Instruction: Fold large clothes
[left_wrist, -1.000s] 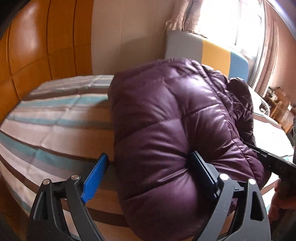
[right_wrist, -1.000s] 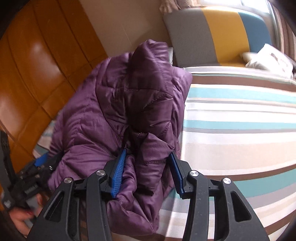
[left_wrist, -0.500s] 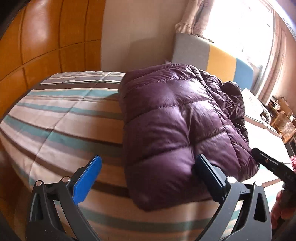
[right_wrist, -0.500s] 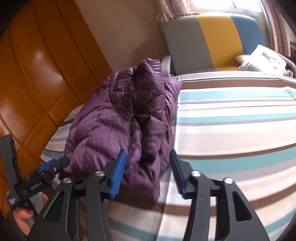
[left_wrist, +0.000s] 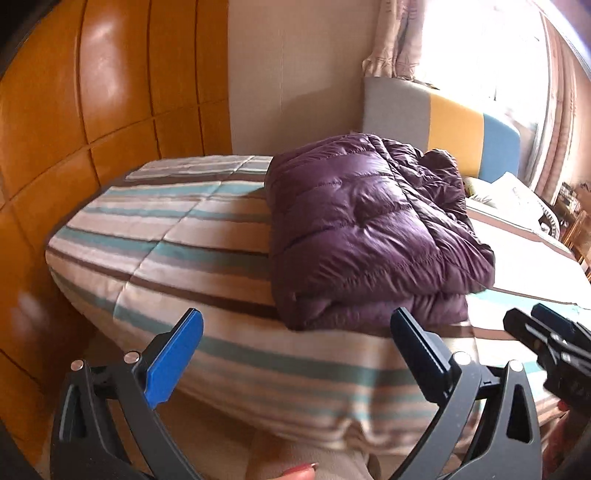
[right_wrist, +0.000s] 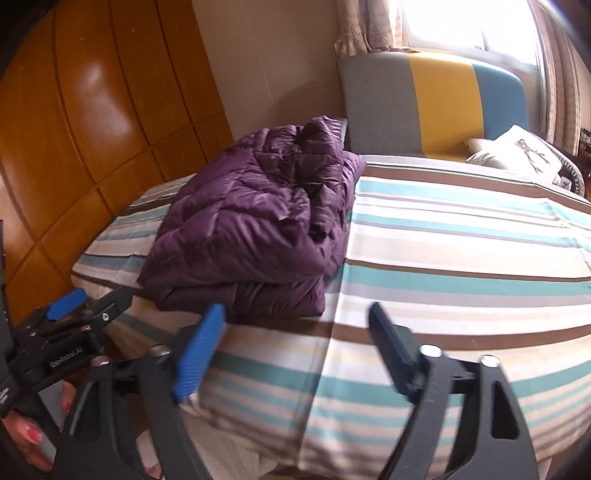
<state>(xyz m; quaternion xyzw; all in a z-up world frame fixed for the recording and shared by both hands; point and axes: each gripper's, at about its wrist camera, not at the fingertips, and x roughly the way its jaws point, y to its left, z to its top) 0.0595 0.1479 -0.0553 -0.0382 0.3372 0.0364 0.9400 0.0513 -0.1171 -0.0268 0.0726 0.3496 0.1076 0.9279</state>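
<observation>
One folded purple quilted puffer jacket (left_wrist: 369, 236) is seen lying on the bed with the striped cover of cream, teal and brown bands (left_wrist: 177, 236), near the bed's foot corner on the side of the glossy orange wooden panelled wall (left_wrist: 92, 110). No container is shown; nothing is held inside anything. The jacket's nearer folded edge is set just back from the mattress edge, with a strip of bare cover between them. Two grippers are counted. The left gripper (left_wrist: 295, 354) is held off the bed's edge with its blue-padded jaws spread wide and nothing between them. The right gripper (right_wrist: 295, 343) has just been opening; its jaws are likewise spread, with only striped cover seen beyond them, and the jacket lies apart from both. A wide stretch of open cover is left to the right of the jacket, up to one white cushion with a dark printed figure (right_wrist: 524, 151) by the padded headboard in grey, yellow and blue blocks (right_wrist: 424, 99). Fingertips with red nails (right_wrist: 31, 432) are seen at the left gripper's handle.
</observation>
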